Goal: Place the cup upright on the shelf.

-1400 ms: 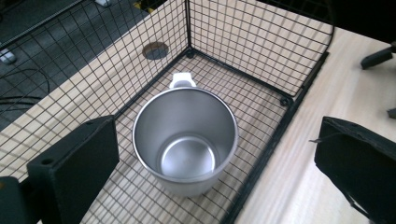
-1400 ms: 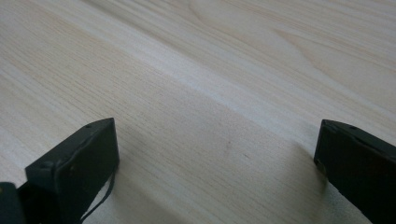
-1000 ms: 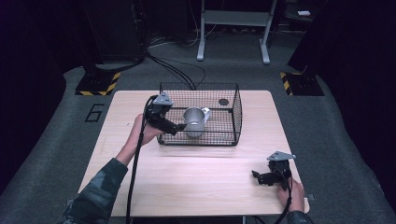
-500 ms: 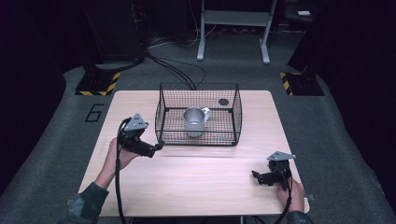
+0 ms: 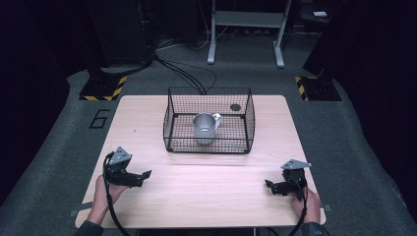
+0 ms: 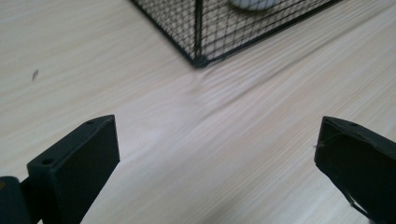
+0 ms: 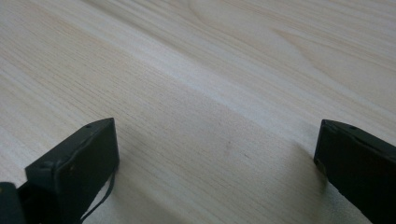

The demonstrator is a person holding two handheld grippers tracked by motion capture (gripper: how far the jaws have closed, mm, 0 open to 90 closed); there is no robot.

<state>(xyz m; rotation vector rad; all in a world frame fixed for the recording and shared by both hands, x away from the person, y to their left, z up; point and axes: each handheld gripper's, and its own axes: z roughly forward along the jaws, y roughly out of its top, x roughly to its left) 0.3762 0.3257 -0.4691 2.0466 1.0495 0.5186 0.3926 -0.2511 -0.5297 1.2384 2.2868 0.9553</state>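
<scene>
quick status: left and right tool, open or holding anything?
Left tool: open, empty, over the light wooden table.
Right tool: open, empty.

Dark lab: floor cables, hazard-taped stands.

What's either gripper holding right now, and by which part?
Nothing. The left gripper and right gripper are both open over bare table; the metal cup sits alone in the wire basket.
</scene>
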